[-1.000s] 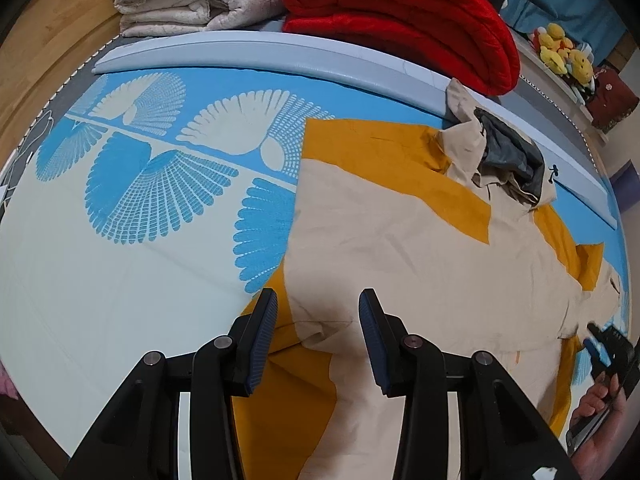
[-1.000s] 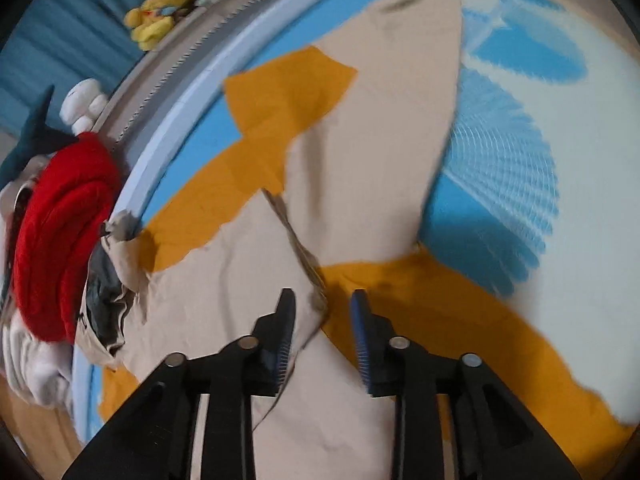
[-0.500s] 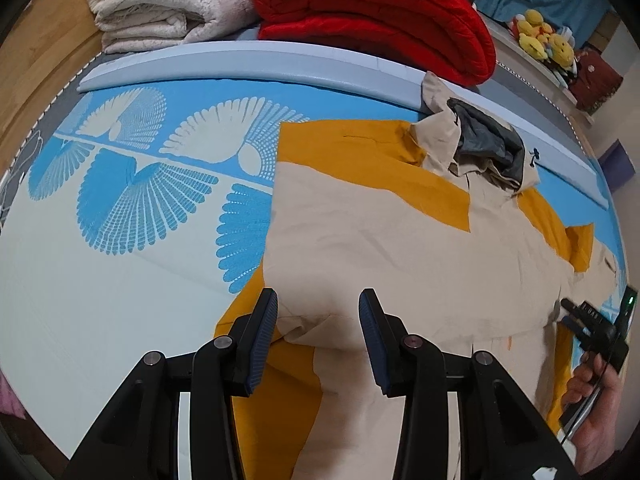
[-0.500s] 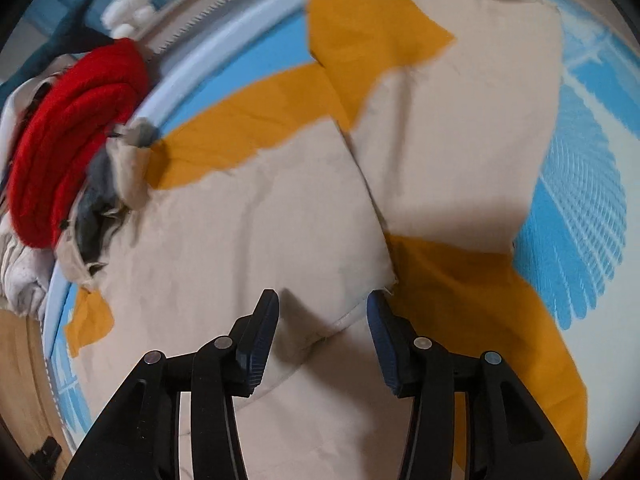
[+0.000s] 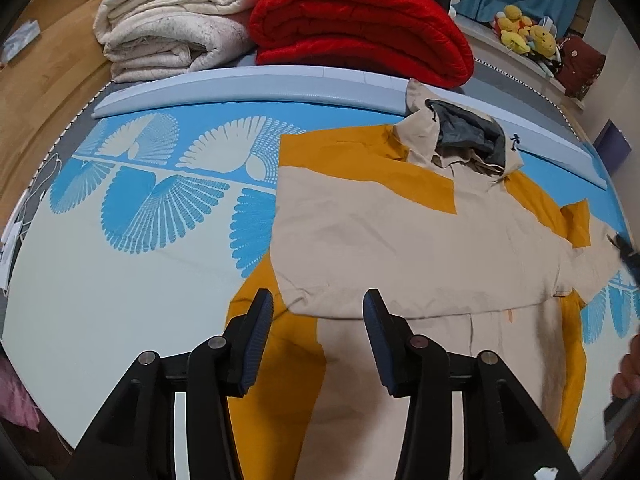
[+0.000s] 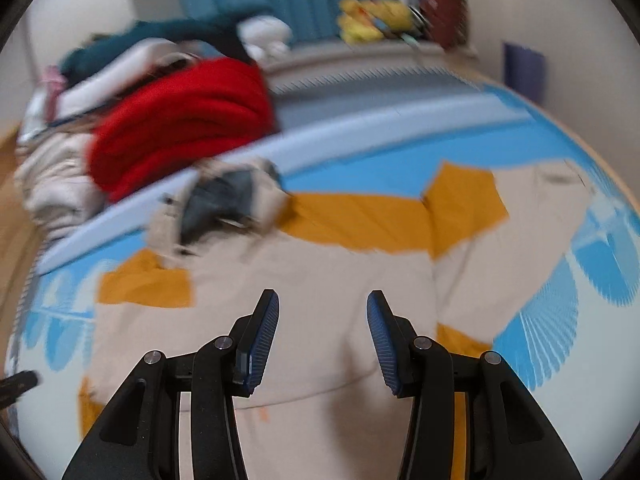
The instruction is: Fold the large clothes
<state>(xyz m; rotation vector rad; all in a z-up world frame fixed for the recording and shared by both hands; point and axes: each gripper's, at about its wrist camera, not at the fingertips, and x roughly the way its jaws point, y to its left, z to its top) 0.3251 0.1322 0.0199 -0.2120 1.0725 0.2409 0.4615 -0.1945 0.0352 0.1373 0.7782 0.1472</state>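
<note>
The bed (image 5: 100, 280), under a pale sheet with blue fan prints, carries everything here. A beige and mustard jacket (image 5: 400, 240) lies spread flat across it, one sleeve folded over the chest, its grey-lined hood (image 5: 464, 132) crumpled against the light blue bolster (image 5: 240, 84). Behind the bolster sit a folded red quilt (image 5: 360, 28) and, beside it, a stack of cream blankets (image 5: 172, 28); yellow plush toys (image 5: 524, 34) rest far back by the curtain. The left gripper (image 5: 318, 320) hangs above the fold's lower edge, jaws opening, nothing between them. The right gripper (image 6: 323, 324) hovers over the jacket's middle, jaws released and empty; its view is blurred. A hand (image 5: 626, 368) shows at the left view's right edge.
</note>
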